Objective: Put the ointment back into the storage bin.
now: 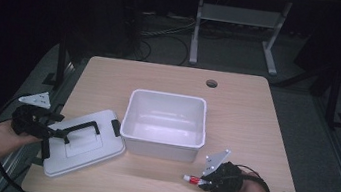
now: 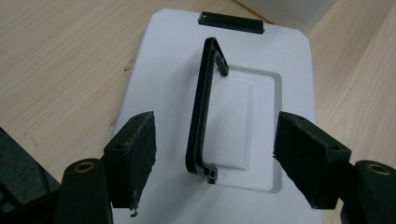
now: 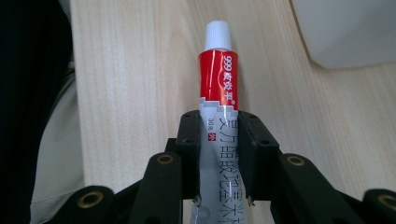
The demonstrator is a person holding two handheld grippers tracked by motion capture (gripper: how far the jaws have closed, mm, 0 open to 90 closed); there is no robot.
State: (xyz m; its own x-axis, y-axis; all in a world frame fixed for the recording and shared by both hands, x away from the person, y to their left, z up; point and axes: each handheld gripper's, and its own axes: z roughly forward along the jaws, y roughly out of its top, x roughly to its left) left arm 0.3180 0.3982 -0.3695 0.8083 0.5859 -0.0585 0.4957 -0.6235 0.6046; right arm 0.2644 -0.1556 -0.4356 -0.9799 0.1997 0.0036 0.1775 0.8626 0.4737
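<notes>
Tube (image 3: 218, 100) first, since it sits closest: a small ointment tube with a red band and a white cap, clamped between the jaws of the right gripper (image 1: 203, 182) near the front edge of the table (image 1: 242, 111). In the right gripper view the pads squeeze the silver lower part of the tube and the capped end sticks out past the tips. From the high view the tube lies roughly level, cap pointing left, just in front of the white bin (image 1: 164, 123) but not touching it.

Over on the left side, the left gripper (image 1: 54, 136) hovers above the white lid (image 1: 82, 140), which lies flat on the table near the front left corner. Its jaws are spread wide, one on each side of the lid's black handle (image 2: 201, 107), and the pads aren't touching it as far as I can see. The handle stands up from its recess, and a black latch (image 2: 229, 22) shows at the lid's far end.

Behind all that, the bin sits open in the middle of the table, just beside the lid's right edge. Further back there's a round hole (image 1: 211, 83) in the tabletop.
</notes>
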